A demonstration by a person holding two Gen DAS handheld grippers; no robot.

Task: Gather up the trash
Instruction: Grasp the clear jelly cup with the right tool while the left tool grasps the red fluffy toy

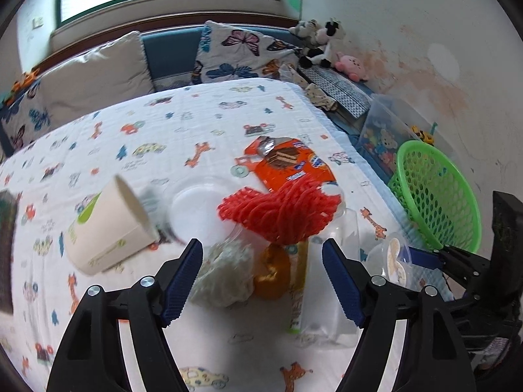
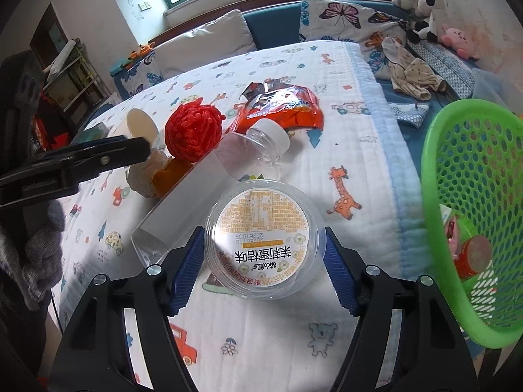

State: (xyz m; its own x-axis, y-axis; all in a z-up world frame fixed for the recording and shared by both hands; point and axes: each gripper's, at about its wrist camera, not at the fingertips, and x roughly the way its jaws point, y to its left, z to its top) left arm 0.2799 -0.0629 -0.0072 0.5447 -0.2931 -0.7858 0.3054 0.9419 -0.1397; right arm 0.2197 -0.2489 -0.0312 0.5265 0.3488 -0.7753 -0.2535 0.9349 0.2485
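Trash lies on a printed bed cover: a white paper cup [image 1: 108,225] on its side, a crumpled white tissue [image 1: 225,277], an orange peel [image 1: 271,271], a red foam net [image 1: 281,212], an orange snack wrapper [image 1: 291,166] and a clear plastic bottle [image 2: 209,183]. My left gripper [image 1: 263,281] is open just above the tissue and peel. My right gripper [image 2: 263,261] is shut on a clear plastic cup with a printed lid [image 2: 264,238], held beside the green basket [image 2: 474,215]; the cup also shows in the left wrist view [image 1: 397,261].
The green basket [image 1: 434,192] stands at the bed's right edge and holds some trash [image 2: 474,254]. Pillows [image 1: 98,75] and plush toys [image 1: 323,42] line the back. A clear toy box [image 1: 385,134] sits behind the basket. Furniture stands at the left [image 2: 59,75].
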